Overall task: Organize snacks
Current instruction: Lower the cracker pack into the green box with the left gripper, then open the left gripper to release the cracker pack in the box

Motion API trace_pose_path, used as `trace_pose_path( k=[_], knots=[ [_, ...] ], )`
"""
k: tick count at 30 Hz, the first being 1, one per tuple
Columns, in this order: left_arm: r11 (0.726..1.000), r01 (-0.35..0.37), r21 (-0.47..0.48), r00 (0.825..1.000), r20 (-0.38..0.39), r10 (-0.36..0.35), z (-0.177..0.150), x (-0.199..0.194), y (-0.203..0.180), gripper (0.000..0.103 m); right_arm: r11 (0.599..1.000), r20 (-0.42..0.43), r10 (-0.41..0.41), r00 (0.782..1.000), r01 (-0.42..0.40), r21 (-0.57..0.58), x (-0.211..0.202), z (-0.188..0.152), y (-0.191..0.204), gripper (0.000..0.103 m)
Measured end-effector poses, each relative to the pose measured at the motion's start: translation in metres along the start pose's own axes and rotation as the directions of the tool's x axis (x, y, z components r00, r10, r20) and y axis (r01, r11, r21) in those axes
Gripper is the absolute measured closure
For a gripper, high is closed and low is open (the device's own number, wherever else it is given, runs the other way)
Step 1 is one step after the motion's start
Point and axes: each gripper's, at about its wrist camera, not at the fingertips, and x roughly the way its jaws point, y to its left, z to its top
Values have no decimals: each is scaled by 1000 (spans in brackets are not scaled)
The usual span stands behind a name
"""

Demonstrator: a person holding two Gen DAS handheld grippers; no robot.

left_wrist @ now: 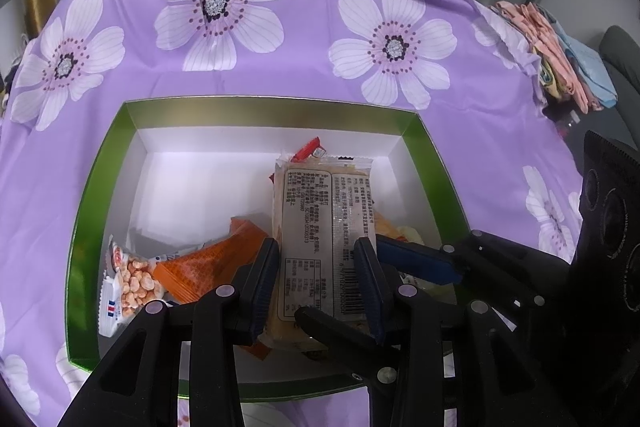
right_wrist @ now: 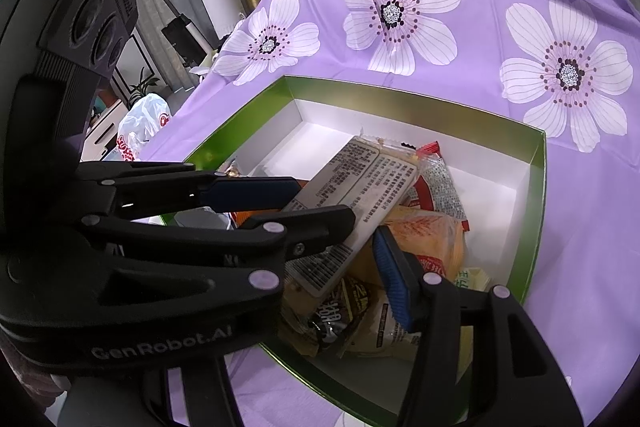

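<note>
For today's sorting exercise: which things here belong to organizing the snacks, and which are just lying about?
Belongs to the job:
green box
long cracker pack in left gripper
peanut packet
orange packet
right gripper

Just lying about:
folded cloths
white plastic bag
floral tablecloth

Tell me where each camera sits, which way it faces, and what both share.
Left wrist: on the left gripper, looking down into the green box; its jaws straddle the long cracker packet, and the right gripper enters from the right.
Right wrist: on the right gripper, facing the box from its other side; the left gripper crosses in front.
Shared: box, cracker packet, flowered purple cloth.
</note>
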Motion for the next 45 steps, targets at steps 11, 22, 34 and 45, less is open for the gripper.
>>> trace_pose_path(
  k=[11,22,34,45],
  knots=[
    [1000,-15,5,1000,-5,15,-1,0,-1,64,1000,-2,1,1000,-1,0,0,0,0,45],
    [1000,-20,-1,1000,-11,20,0,0,-1,64,1000,1,0,1000,0,0,-1,-1,4,39],
    [999,-34,-9,999,-11,34,0,-3,-2,37,1000,8,-5,1000,6,-5,-5,1,4,31],
    [998,-61,-9,998,10,61,1,-11,-1,25,1000,18,-15,1000,16,-10,-9,2,4,26]
  ],
)
